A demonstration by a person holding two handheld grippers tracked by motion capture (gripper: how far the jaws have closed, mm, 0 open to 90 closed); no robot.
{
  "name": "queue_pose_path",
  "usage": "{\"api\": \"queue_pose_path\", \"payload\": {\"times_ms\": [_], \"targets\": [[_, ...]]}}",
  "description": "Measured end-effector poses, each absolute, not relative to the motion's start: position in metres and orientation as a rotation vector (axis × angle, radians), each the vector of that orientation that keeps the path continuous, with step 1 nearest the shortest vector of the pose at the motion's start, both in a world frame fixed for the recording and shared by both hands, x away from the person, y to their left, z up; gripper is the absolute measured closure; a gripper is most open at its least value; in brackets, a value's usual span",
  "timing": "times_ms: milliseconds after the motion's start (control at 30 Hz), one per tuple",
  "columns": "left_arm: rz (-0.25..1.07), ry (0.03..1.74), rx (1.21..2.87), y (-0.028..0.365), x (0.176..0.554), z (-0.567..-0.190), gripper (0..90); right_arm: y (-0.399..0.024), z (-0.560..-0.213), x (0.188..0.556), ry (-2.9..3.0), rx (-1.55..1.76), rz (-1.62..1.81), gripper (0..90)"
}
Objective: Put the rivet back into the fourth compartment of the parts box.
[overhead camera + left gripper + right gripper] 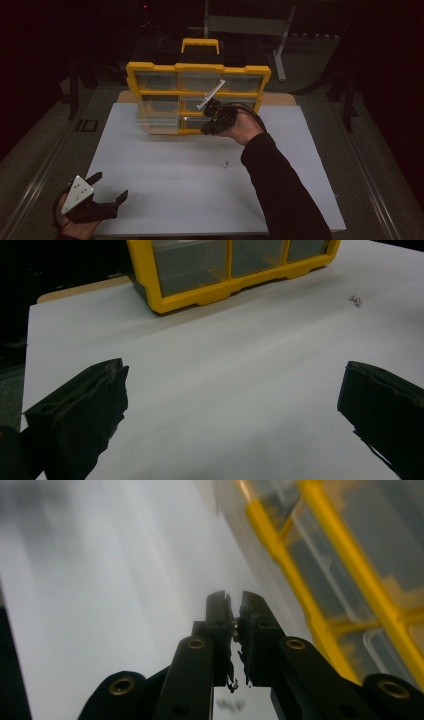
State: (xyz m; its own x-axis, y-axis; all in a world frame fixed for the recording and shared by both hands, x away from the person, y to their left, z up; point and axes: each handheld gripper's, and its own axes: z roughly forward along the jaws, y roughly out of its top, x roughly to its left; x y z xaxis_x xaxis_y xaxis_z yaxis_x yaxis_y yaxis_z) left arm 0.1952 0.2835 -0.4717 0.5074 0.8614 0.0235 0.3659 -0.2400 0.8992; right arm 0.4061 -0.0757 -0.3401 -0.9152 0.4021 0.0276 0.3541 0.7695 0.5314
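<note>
A yellow organizer (198,67) with clear drawers stands upright at the far side of the white table (165,190); it also shows in the left gripper view (220,290) and, blurred, in the right gripper view (345,570). My right gripper (207,127) hangs in the air just in front of its lower right drawers. Its jaws are shut (234,615), and a tiny metal piece (234,625) glints between the pads. A small screw (225,163) (355,300) lies on the table below it. My left gripper (110,185) (232,385) rests open near the front left corner, holding nothing.
One clear drawer (157,121) at the organizer's lower left sticks out a little. A black case with a yellow handle (200,45) stands behind the organizer. Dark floor and metal stands surround the table.
</note>
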Motion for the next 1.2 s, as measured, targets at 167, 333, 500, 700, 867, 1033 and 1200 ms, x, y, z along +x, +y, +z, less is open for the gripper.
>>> {"api": "queue_pose_path", "payload": {"times_ms": [167,333,500,700,867,1033,1200], "targets": [[0.671,1.024,1.822,0.284,0.195,-0.472,0.5,-0.073,-0.331,0.409,2.812,0.626,0.975,83.1],[0.67,1.022,1.821,0.284,0.195,-0.472,0.4,-0.067,-0.323,0.413,2.726,0.669,1.121,83.1],[0.671,1.024,1.82,0.285,0.195,-0.472,0.4,-0.056,-0.318,0.417,2.647,0.707,1.257,83.1],[0.672,1.022,1.821,0.285,0.195,-0.472,0.4,-0.036,-0.313,0.418,2.563,0.707,1.369,83.2],[0.673,1.021,1.82,0.286,0.194,-0.471,0.5,-0.019,-0.311,0.42,2.531,0.718,1.358,83.1],[0.674,1.027,1.819,0.287,0.194,-0.471,0.5,-0.005,-0.312,0.422,2.539,0.702,1.346,82.4],[0.673,1.027,1.819,0.287,0.194,-0.471,0.5,0.002,-0.315,0.422,2.566,0.681,1.378,47.3]]}}
